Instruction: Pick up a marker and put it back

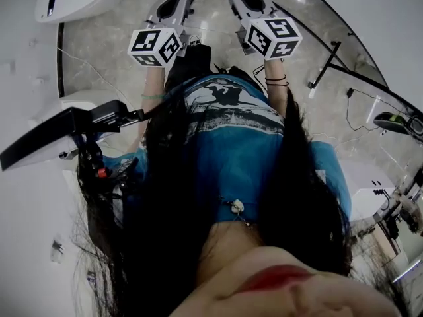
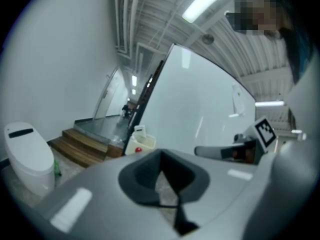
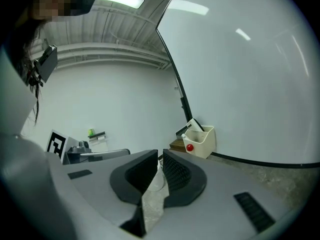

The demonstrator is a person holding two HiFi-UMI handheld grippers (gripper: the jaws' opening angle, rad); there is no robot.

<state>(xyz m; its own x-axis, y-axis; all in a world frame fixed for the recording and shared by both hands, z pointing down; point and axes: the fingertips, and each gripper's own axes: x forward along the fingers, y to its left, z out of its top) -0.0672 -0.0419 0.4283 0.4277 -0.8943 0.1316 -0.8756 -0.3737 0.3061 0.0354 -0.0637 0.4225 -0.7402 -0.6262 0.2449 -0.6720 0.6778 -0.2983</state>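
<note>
Though both empty, two grippers face one bin.

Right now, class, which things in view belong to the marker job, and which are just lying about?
Job: left gripper, right gripper, white holder box (contents unclear), whiteboard.
Lying about: white pod, wooden steps, green item on shelf.

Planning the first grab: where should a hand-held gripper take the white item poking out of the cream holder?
Probably the white item by its exposed upper end, from above: it sticks up tilted from the holder, whose walls hide the rest.
</note>
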